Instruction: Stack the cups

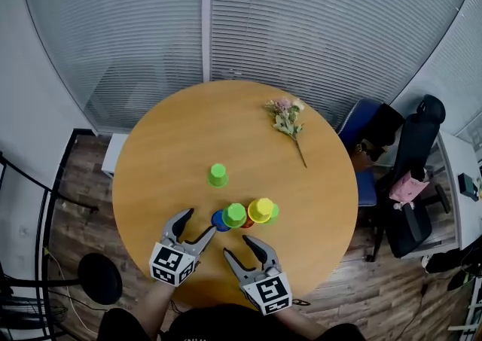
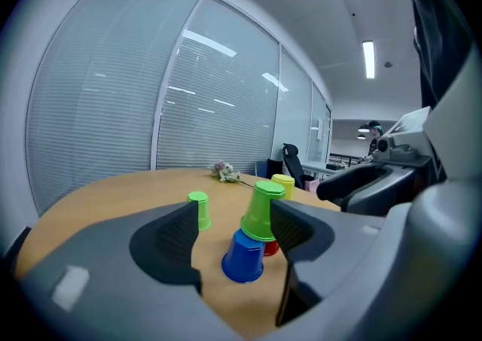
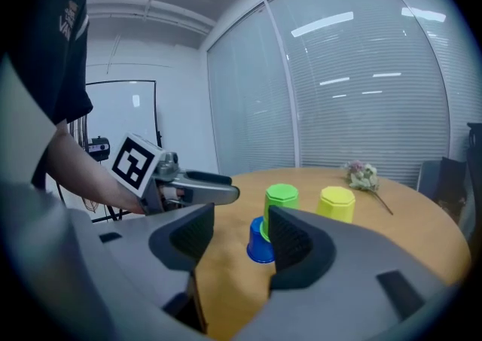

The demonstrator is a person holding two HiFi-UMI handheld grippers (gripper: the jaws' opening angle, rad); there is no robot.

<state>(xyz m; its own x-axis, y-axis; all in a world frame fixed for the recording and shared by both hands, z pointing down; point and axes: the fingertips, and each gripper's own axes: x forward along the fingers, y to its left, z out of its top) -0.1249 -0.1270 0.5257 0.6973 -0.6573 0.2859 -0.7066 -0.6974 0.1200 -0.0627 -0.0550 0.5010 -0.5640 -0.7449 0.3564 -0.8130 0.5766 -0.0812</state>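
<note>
All cups stand upside down on the round wooden table (image 1: 173,144). One green cup (image 1: 218,175) (image 2: 199,209) is alone near the middle. Nearer me is a cluster: a blue cup (image 1: 218,220) (image 2: 244,257) (image 3: 260,242), a green cup (image 1: 234,214) (image 2: 262,211) (image 3: 280,205) stacked on a red one (image 2: 273,248), and a yellow cup (image 1: 260,209) (image 2: 284,184) (image 3: 336,204) stacked on another green one (image 1: 273,214). My left gripper (image 1: 199,223) (image 2: 233,235) is open, its jaws just short of the blue cup. My right gripper (image 1: 239,248) (image 3: 237,238) is open and empty, nearer the table's front edge.
A dried flower sprig (image 1: 288,124) (image 2: 224,172) (image 3: 363,175) lies at the table's far right. Office chairs (image 1: 410,174) stand to the right of the table, a black round stool (image 1: 99,278) on the floor at left. Window blinds run behind the table.
</note>
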